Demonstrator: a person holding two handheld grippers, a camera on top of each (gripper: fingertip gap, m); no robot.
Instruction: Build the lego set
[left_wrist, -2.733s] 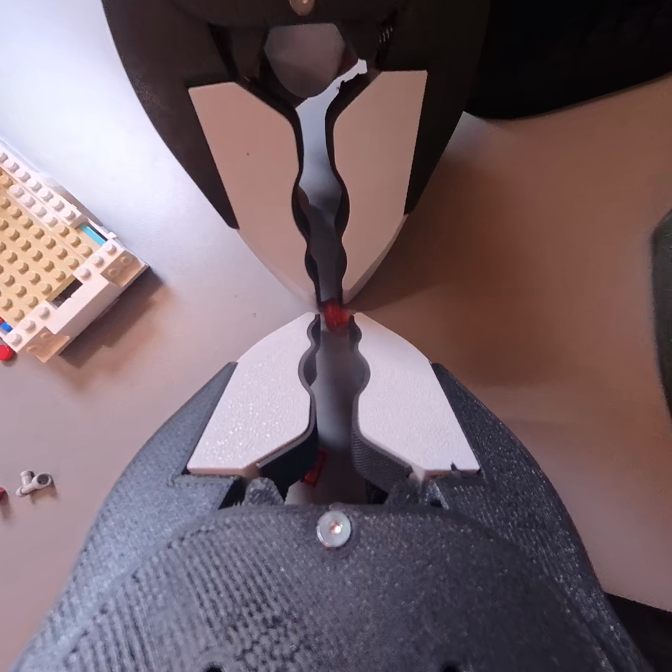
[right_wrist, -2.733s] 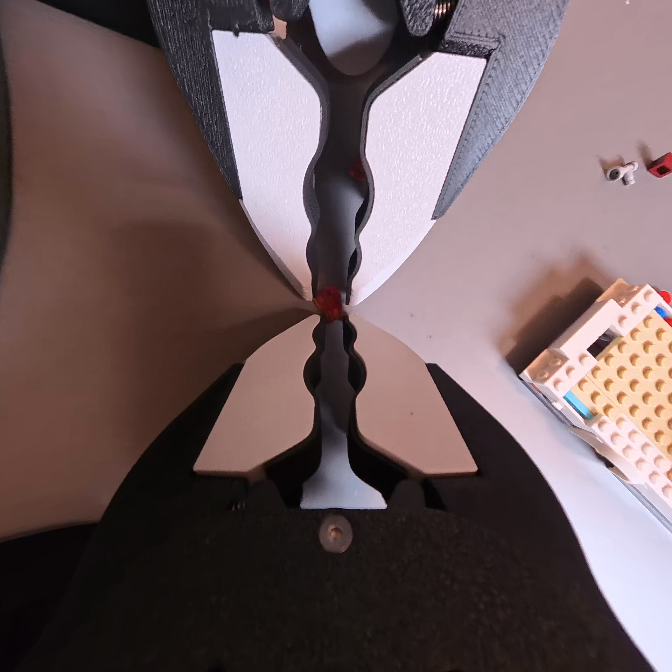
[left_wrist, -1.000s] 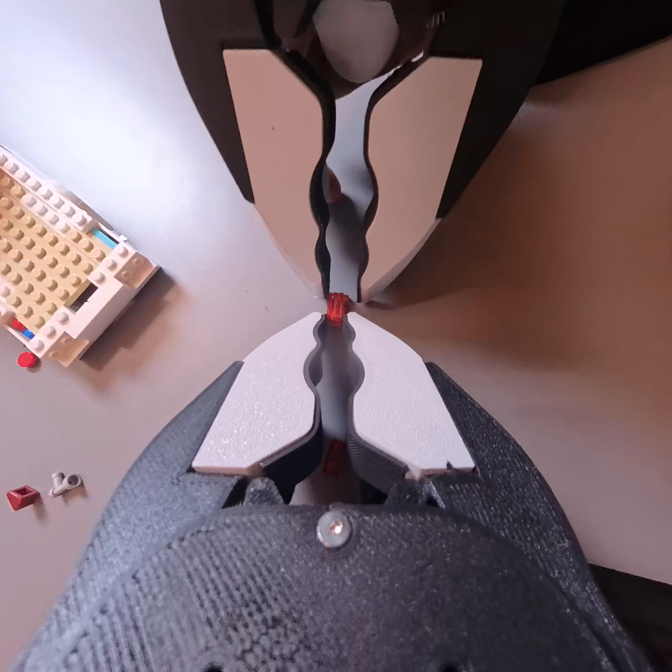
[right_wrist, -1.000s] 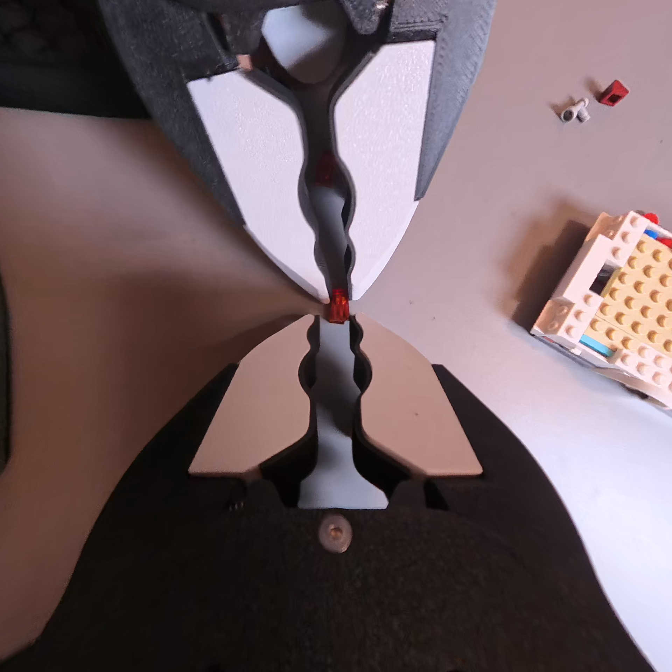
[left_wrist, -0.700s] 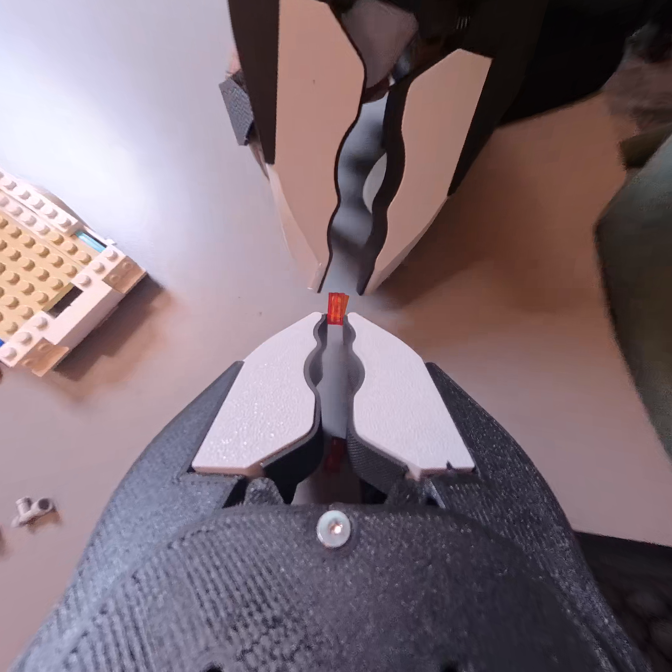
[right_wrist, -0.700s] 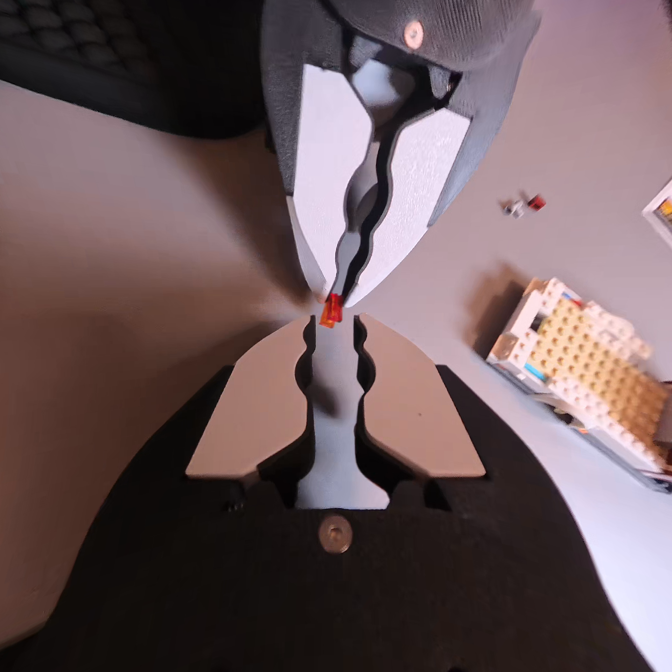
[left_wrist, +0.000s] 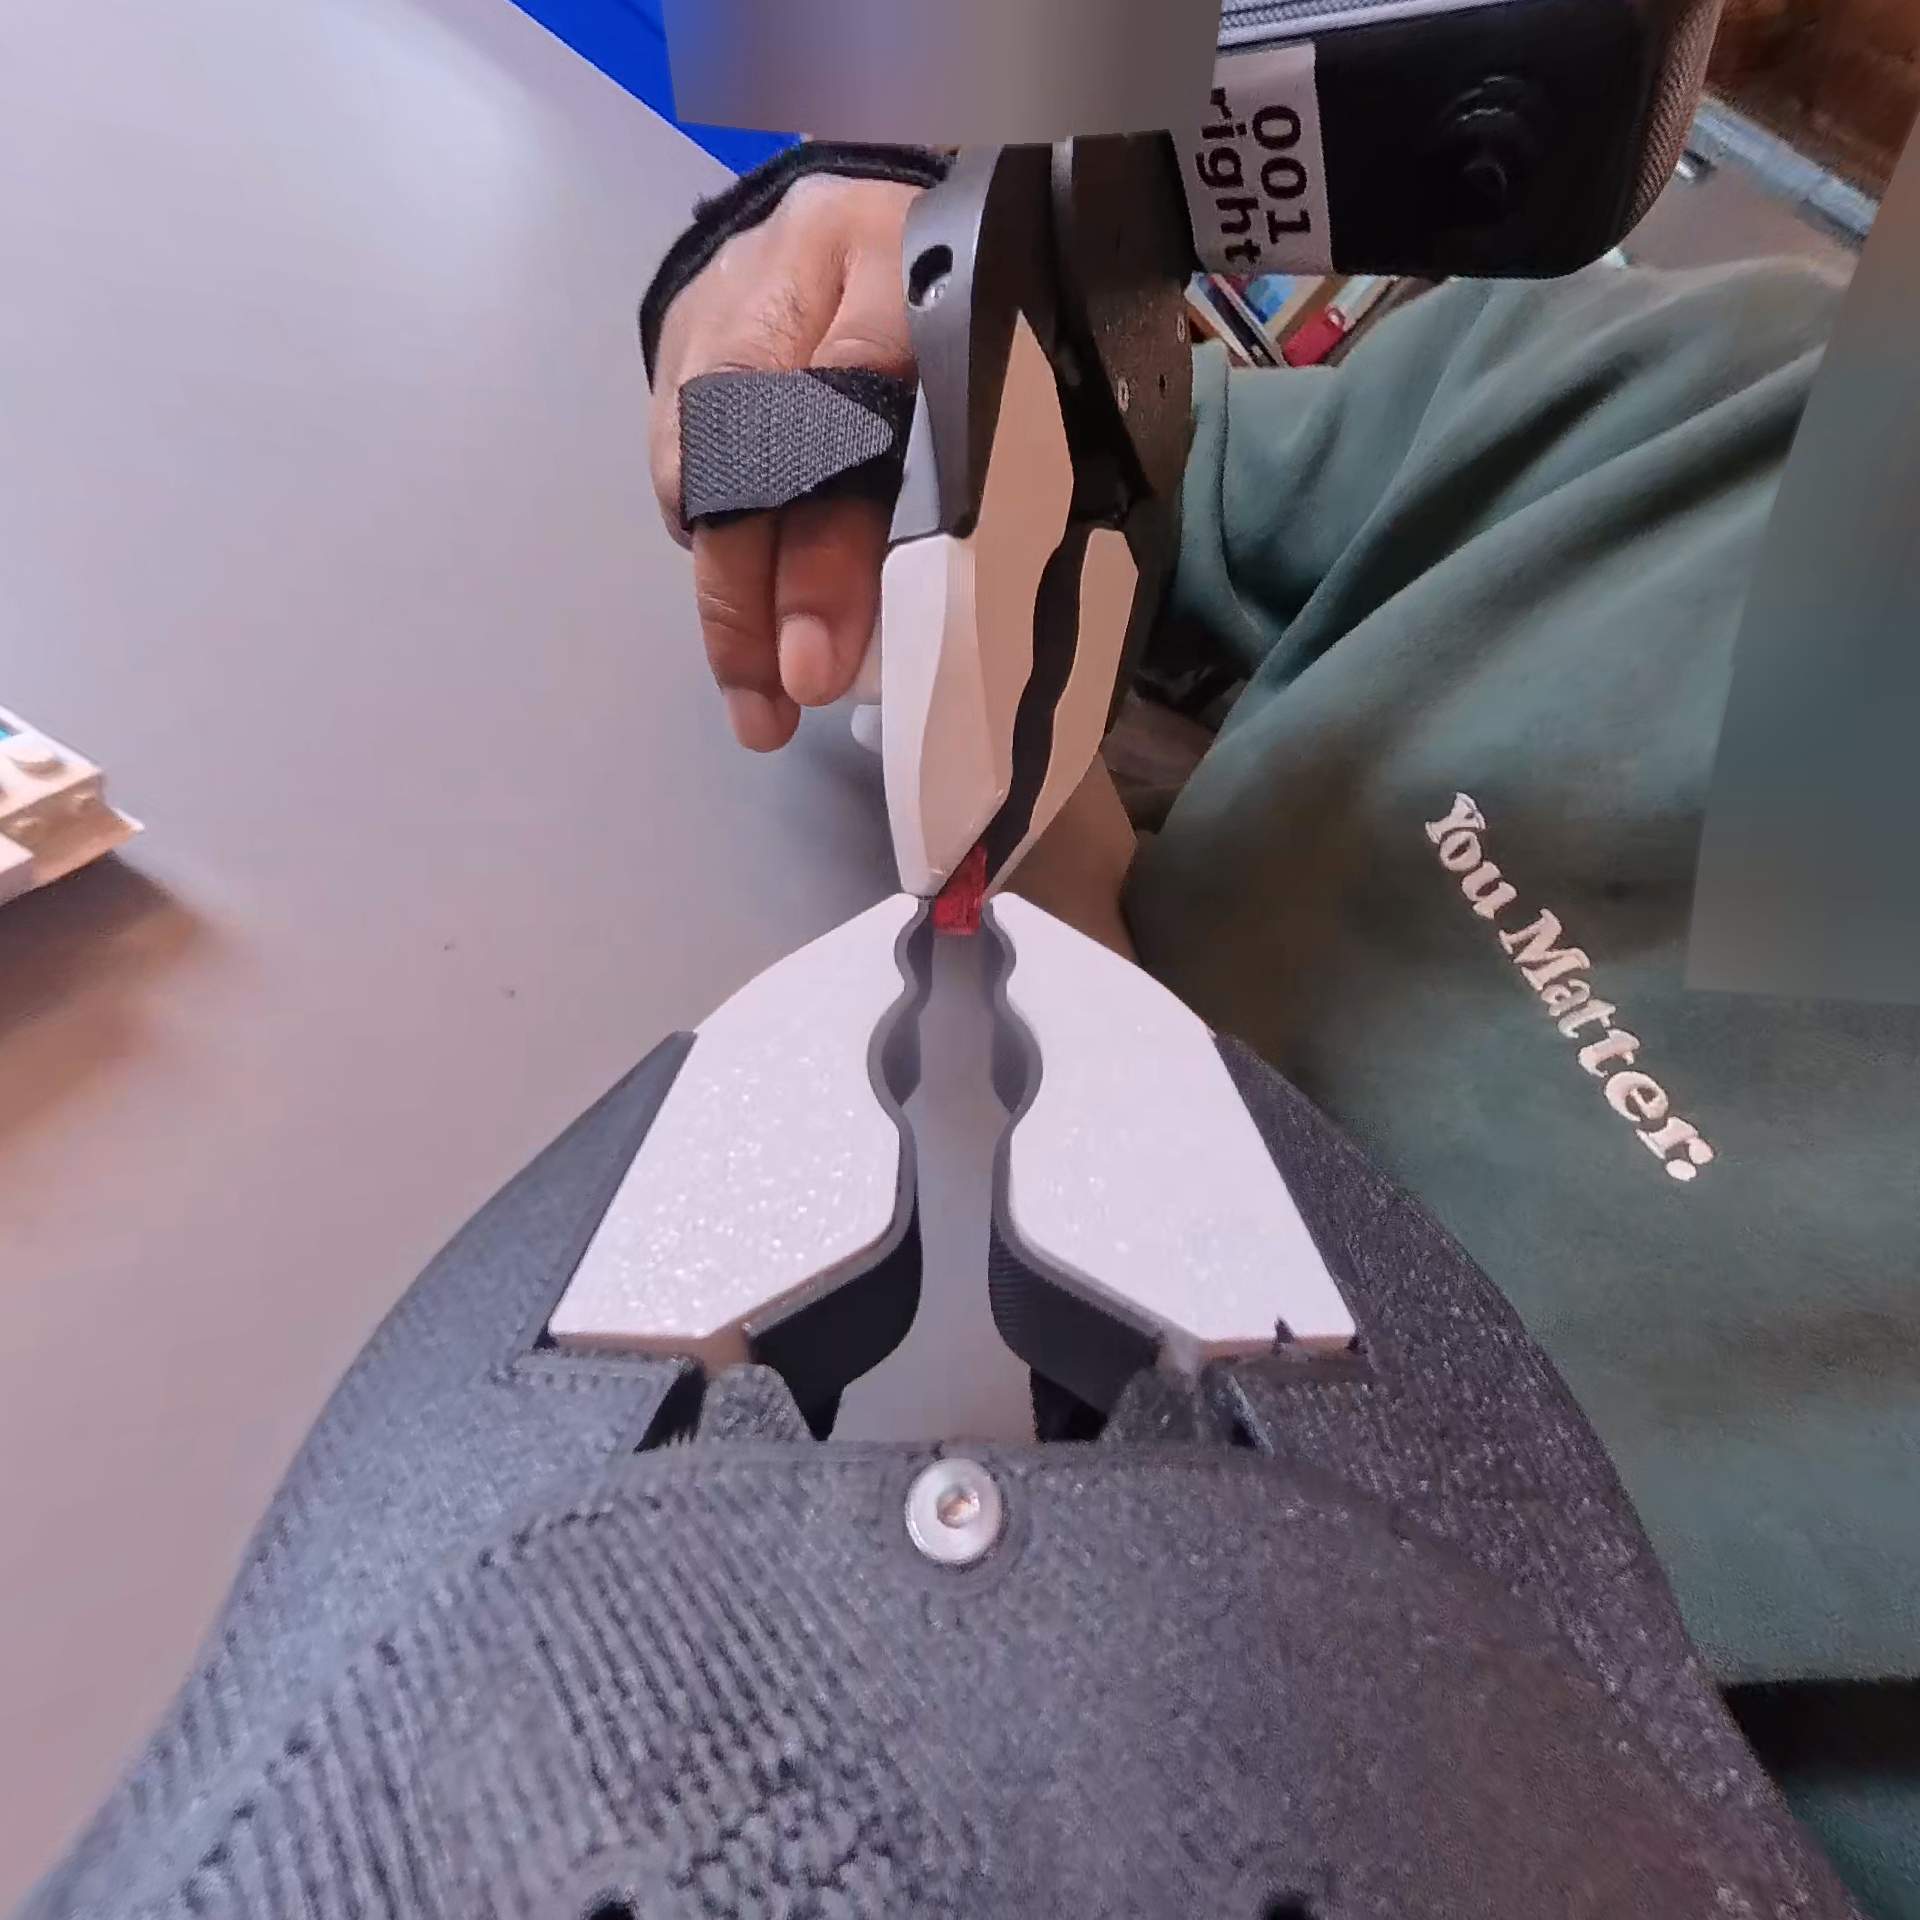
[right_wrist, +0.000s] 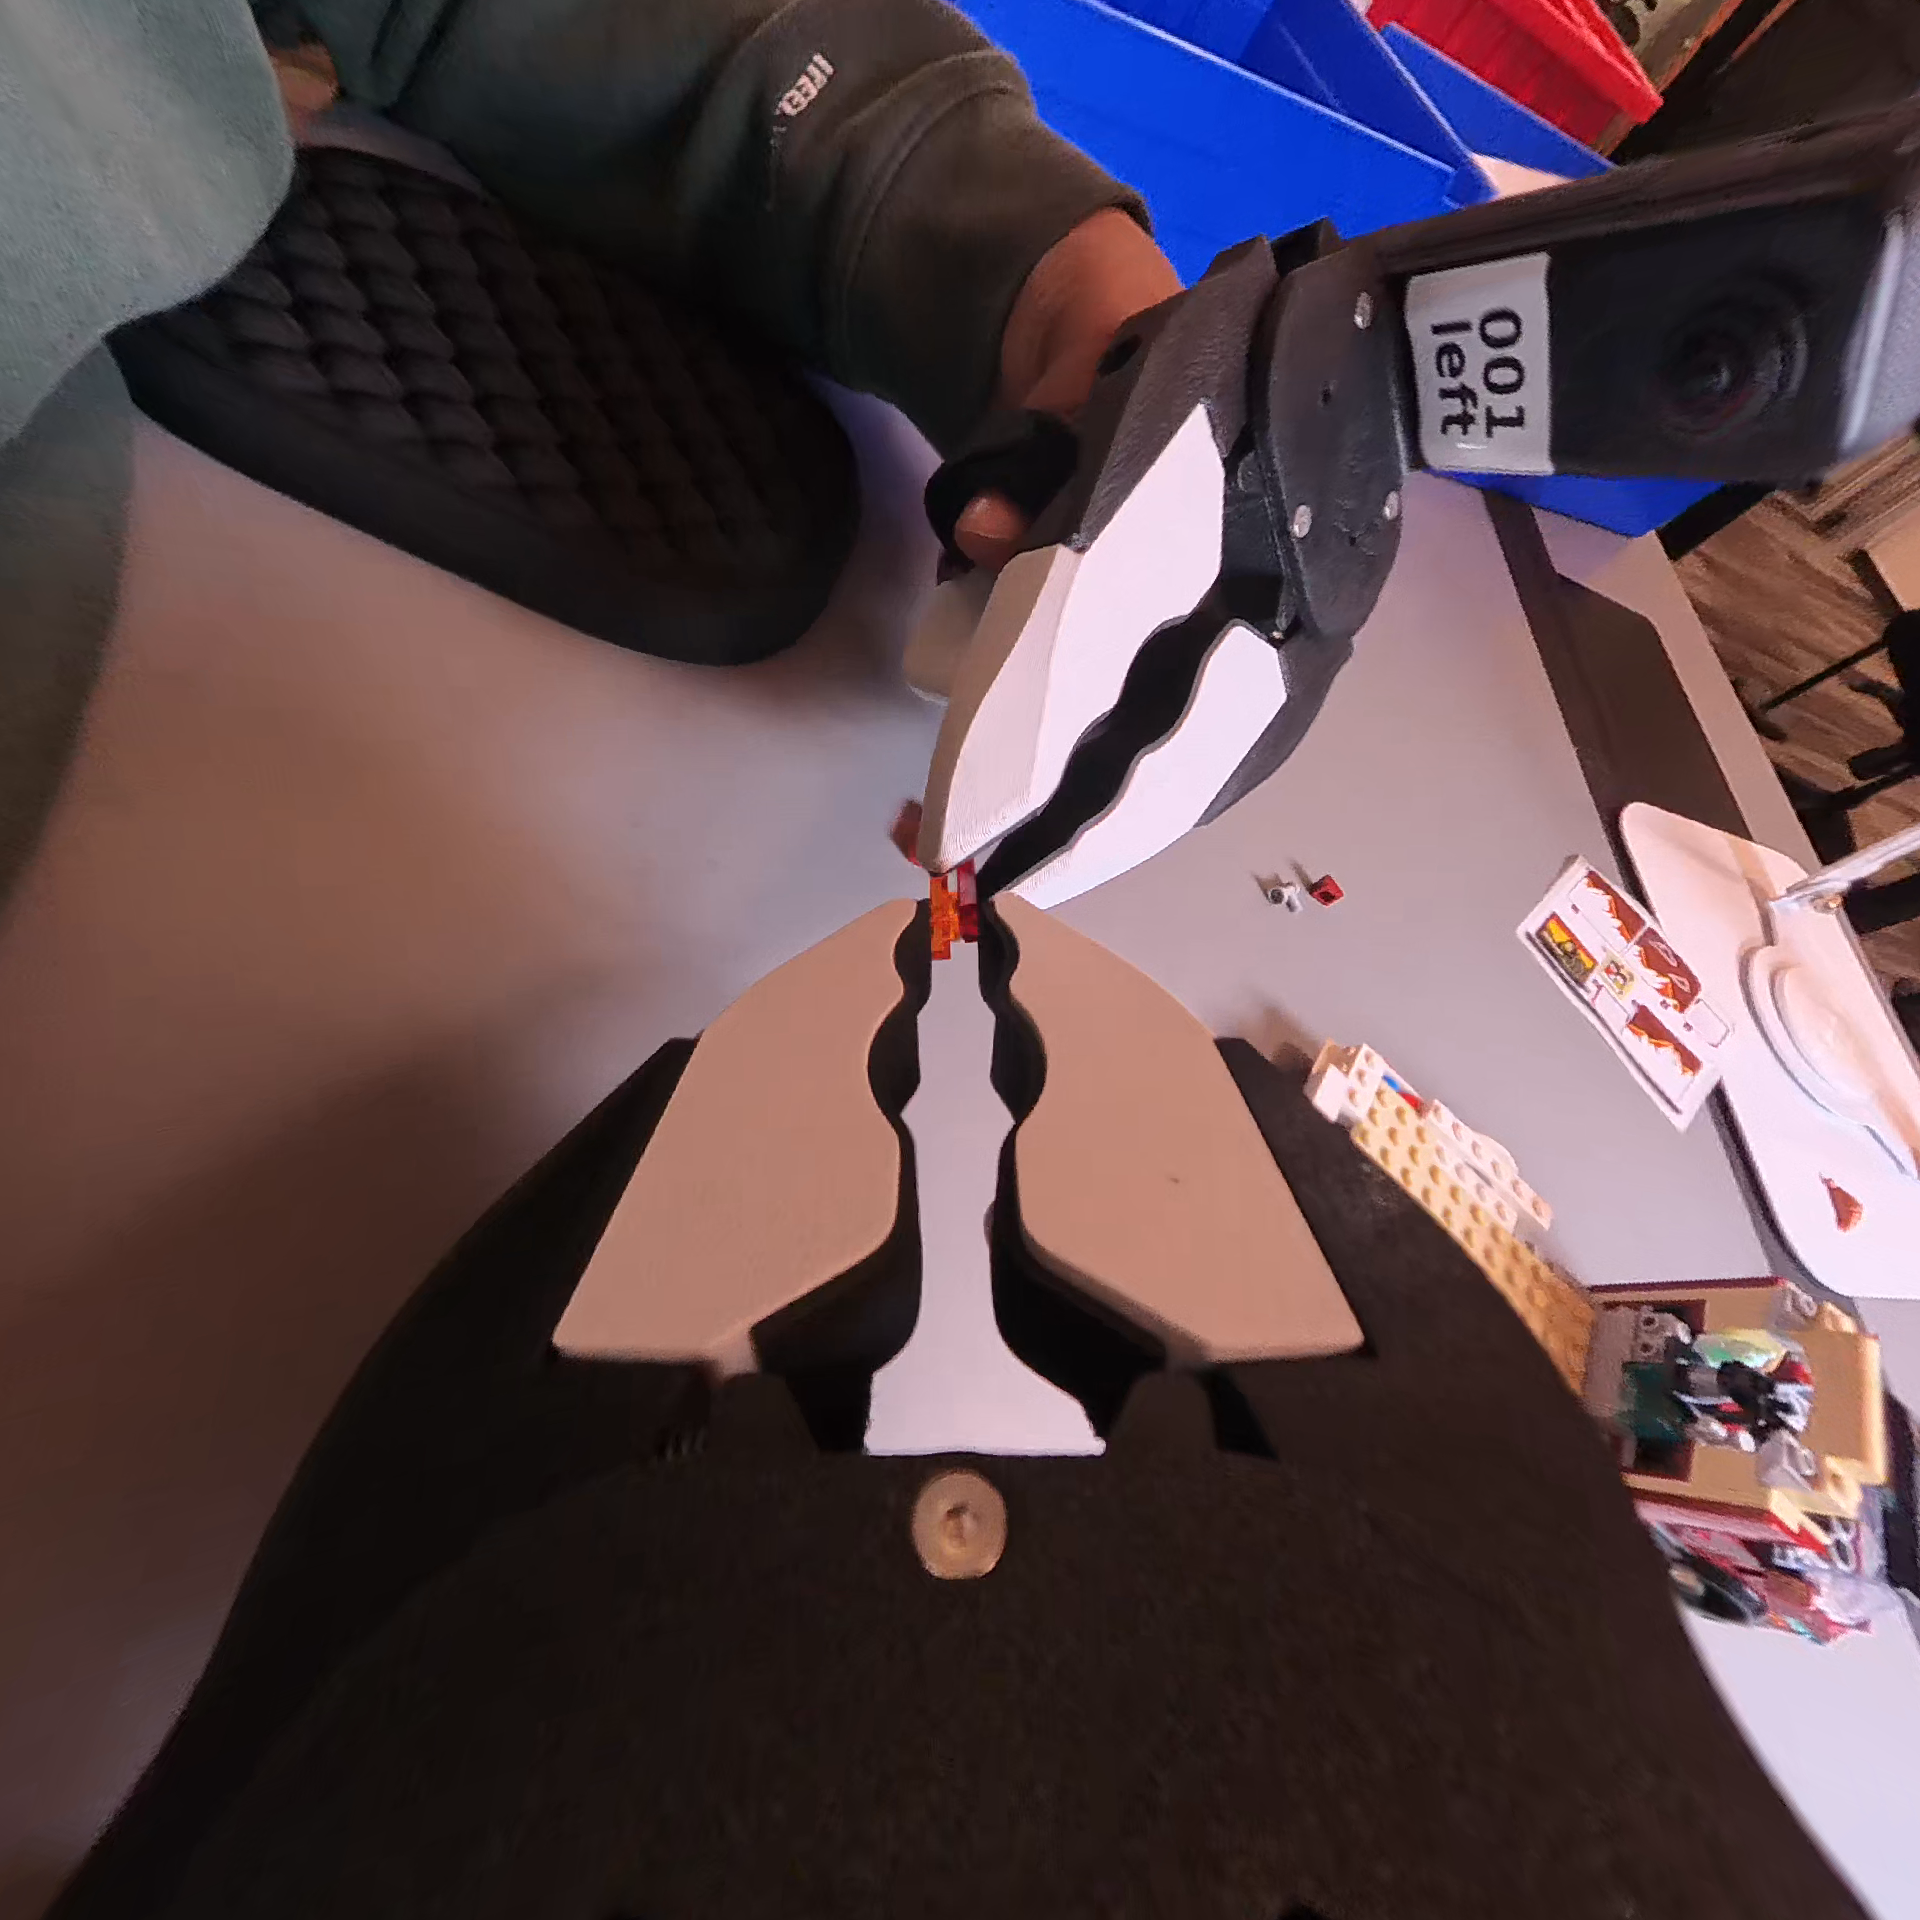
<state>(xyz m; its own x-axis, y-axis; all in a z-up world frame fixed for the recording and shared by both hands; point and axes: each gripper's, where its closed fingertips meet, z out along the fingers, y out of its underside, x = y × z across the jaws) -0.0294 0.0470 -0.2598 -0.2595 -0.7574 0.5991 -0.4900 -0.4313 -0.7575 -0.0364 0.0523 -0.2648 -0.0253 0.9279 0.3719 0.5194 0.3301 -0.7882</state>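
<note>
A small red and orange lego piece (left_wrist: 958, 902) hangs in the air above the grey table, pinched from both ends. My left gripper (left_wrist: 956, 920) is shut on its near end in the left wrist view, and the right gripper (left_wrist: 964, 871) comes down onto it from above. In the right wrist view the piece (right_wrist: 951, 916) sits in my right gripper (right_wrist: 954, 920), with the left gripper (right_wrist: 964, 871) reaching in from the upper right. The tan and white lego build (right_wrist: 1434, 1153) lies on the table to the right.
A small grey piece (right_wrist: 1286, 896) and a small red piece (right_wrist: 1326, 888) lie loose on the table. A sticker sheet (right_wrist: 1621, 997), a white tray (right_wrist: 1818, 1091) and a box of parts (right_wrist: 1745, 1455) are at the right. Blue bins (right_wrist: 1247, 135) stand behind. Only a small space, under 4 cm, lies between the two pairs of fingers.
The right gripper let go and drew back 0.7 s ago, then came back and closed on the piece at a new angle. Both grippers have tilted up off the table.
</note>
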